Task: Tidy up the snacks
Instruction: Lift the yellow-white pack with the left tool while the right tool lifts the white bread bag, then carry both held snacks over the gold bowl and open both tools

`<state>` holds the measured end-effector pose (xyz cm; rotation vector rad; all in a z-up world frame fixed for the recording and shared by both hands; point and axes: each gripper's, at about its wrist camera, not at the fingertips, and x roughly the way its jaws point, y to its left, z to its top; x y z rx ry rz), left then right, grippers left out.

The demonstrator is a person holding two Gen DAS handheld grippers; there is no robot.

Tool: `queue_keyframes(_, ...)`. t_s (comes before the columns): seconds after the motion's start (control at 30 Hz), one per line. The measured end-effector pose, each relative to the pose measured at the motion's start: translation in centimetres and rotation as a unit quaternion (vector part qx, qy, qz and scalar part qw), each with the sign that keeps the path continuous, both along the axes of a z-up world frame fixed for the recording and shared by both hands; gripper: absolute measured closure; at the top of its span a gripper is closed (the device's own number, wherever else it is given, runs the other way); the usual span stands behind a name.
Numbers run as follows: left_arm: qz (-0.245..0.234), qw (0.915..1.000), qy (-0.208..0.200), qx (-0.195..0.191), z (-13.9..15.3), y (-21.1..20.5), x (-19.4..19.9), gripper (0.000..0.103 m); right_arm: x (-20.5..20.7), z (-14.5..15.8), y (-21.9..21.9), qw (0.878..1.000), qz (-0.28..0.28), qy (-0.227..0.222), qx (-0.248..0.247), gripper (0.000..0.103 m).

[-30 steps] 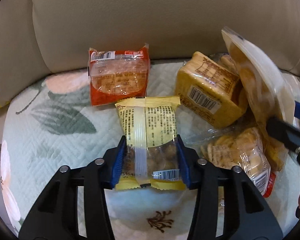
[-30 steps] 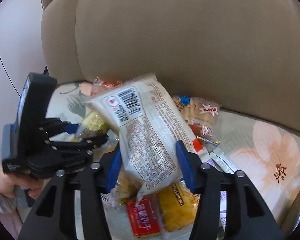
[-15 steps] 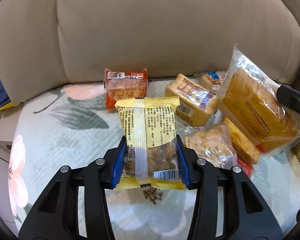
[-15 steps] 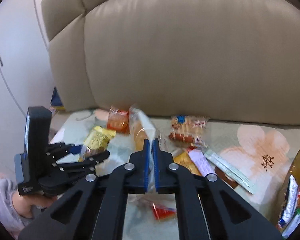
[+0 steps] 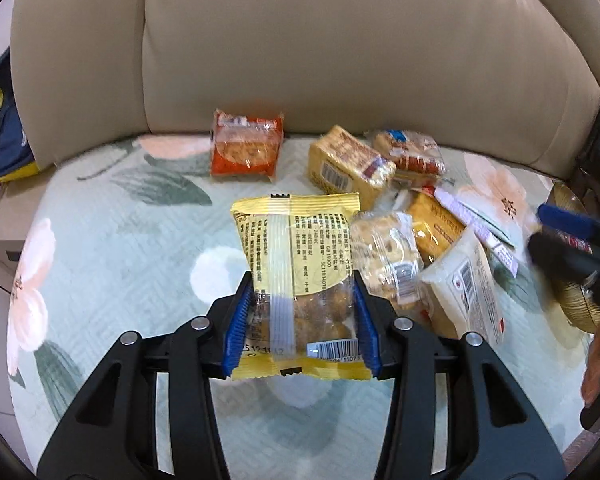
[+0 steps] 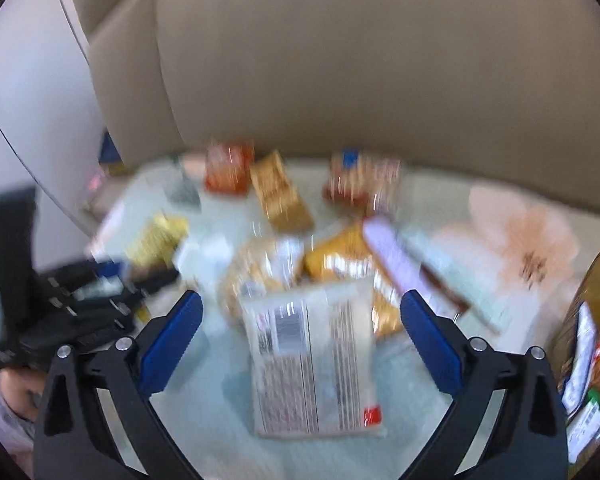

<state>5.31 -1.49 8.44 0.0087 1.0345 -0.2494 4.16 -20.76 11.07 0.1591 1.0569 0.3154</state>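
Seat: beige leather sofa [image 5: 340,60], floral quilted seat cover [image 5: 120,248].
Left hand-held gripper [image 5: 302,328]: clamped on yellow plastic snack packet [image 5: 296,256], above cover's middle.
Right hand-held gripper [image 6: 300,340]: jaws wide apart, over white barcoded snack bag [image 6: 316,364] at pile's front edge.

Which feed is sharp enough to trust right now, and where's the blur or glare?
Left wrist view: sharp; print on the yellow packet in the left tongs reads clearly, only the right tongs at the edge smear. Right wrist view: motion-blurred throughout; the white packet between the open right tongs is streaked, its text unreadable, wrappers behind glinting.
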Motion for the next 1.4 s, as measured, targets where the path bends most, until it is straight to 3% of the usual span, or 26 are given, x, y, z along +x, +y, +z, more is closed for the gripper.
queue_keyframes(0.13,-0.006,1.0000,0.000,0.004,-0.3,0.9,-1.0,0.057,0.3,-4.4,1.9,0.995,0.037,0.070,-0.061,0.005)
queue_keyframes(0.2,0.005,0.9999,0.008,-0.006,-0.5,2.2,-1.5,0.057,0.5,-6.2,2.7,0.991,0.041,0.111,-0.061,0.005)
queue_keyframes(0.27,0.021,0.9993,0.021,-0.021,-0.8,3.3,-1.7,0.057,0.2,-7.8,3.9,0.985,0.047,0.129,-0.101,0.006)
queue_keyframes(0.3,0.030,0.9989,0.026,-0.023,-1.1,3.9,-1.6,0.057,0.0,-8.3,4.3,0.984,0.048,0.125,-0.120,0.012)
queue_keyframes(0.33,0.034,0.9989,0.026,-0.020,-1.2,4.0,-1.4,0.057,-0.1,-8.5,4.2,0.981,0.032,0.122,-0.149,0.029)
queue_keyframes(0.43,0.037,0.9992,0.008,0.008,-1.1,4.1,-1.3,0.057,-0.1,-6.6,0.9,0.989,-0.069,0.119,-0.057,0.032)
queue_keyframes(0.53,0.035,0.9988,-0.016,0.030,-0.2,3.8,-1.4,0.057,-0.9,-2.6,-2.1,0.989,-0.126,0.072,0.034,0.032)
queue_keyframes(0.57,0.032,0.9989,-0.017,0.031,0.3,3.4,-1.4,0.057,-1.3,-0.5,-2.9,0.990,-0.130,0.046,0.042,0.032)
queue_keyframes(0.63,0.022,0.9987,-0.029,0.034,1.5,2.3,-1.5,0.057,-1.9,2.7,-3.6,0.991,-0.132,0.010,0.000,0.032)
queue_keyframes(0.7,0.002,0.9981,-0.049,0.037,3.4,0.4,-1.7,0.057,-3.0,5.4,-5.0,0.988,-0.149,-0.012,-0.049,0.031)
queue_keyframes(0.83,-0.032,0.9980,-0.055,-0.001,6.9,-5.0,-1.5,0.057,-5.9,8.0,-10.4,0.972,-0.215,-0.027,-0.090,0.031)
queue_keyframes(1.0,-0.116,0.9901,-0.061,-0.050,10.2,-15.0,-1.8,0.057,-10.6,7.8,-18.4,0.941,-0.324,-0.010,-0.100,0.031)
queue_keyframes(1.1,-0.160,0.9828,-0.053,-0.076,10.3,-20.9,-2.7,0.057,-13.4,6.5,-22.5,0.922,-0.377,0.008,-0.083,0.029)
queue_keyframes(1.17,-0.195,0.9764,-0.049,-0.080,9.5,-25.2,-3.6,0.056,-14.3,4.8,-24.4,0.911,-0.405,0.021,-0.071,0.005)
queue_keyframes(1.2,-0.209,0.9735,-0.046,-0.082,9.0,-26.7,-3.8,0.049,-14.4,3.8,-25.2,0.906,-0.418,0.030,-0.066,0.005)
queue_keyframes(1.23,-0.225,0.9701,-0.039,-0.081,8.4,-28.1,-4.0,0.017,-14.7,2.5,-26.1,0.900,-0.429,0.046,-0.060,0.005)
queue_keyframes(1.27,-0.243,0.9673,-0.022,-0.069,7.2,-30.0,-4.1,0.003,-14.9,1.5,-26.5,0.897,-0.434,0.060,-0.054,0.005)
queue_keyframes(1.4,-0.259,0.9655,0.002,-0.027,4.6,-31.7,-4.6,0.005,-14.3,1.0,-27.2,0.894,-0.443,0.056,-0.050,0.005)
